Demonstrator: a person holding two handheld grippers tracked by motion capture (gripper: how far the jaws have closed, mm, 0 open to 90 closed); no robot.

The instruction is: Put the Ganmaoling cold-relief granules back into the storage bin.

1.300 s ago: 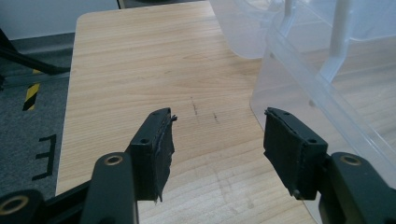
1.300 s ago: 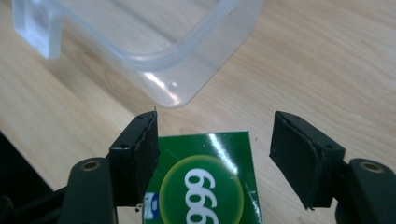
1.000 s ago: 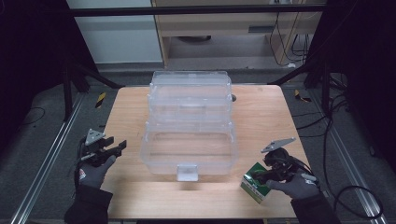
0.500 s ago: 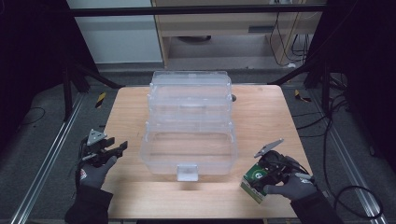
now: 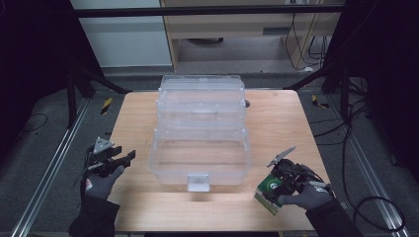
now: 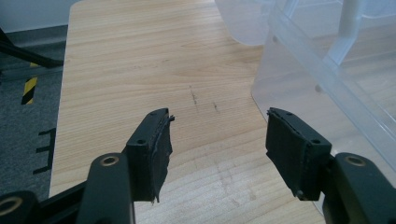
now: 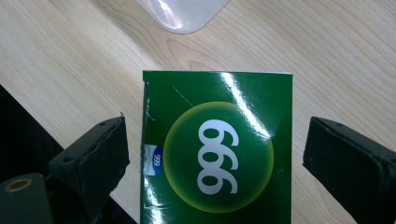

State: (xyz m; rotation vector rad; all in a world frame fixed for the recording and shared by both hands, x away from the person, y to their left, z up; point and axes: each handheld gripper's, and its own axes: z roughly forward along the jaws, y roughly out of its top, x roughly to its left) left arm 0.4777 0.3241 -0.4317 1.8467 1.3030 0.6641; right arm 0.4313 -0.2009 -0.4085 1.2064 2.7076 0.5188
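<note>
A clear plastic tiered box stands open in the middle of the wooden table. A green carton marked 999 lies flat near the table's front right corner. My right gripper hangs over the carton, open, with one jaw on each side and a gap to both. My left gripper is at the table's left edge, open, with nothing between its jaws. The box's clear wall is just to the right of it.
The box's white latch faces the front edge. Bare wood lies left and right of the box. Black frame posts and cables stand beyond the table, with yellow-black floor tape at the left.
My right gripper has come down and forward over the green carton. The left gripper has barely shifted.
</note>
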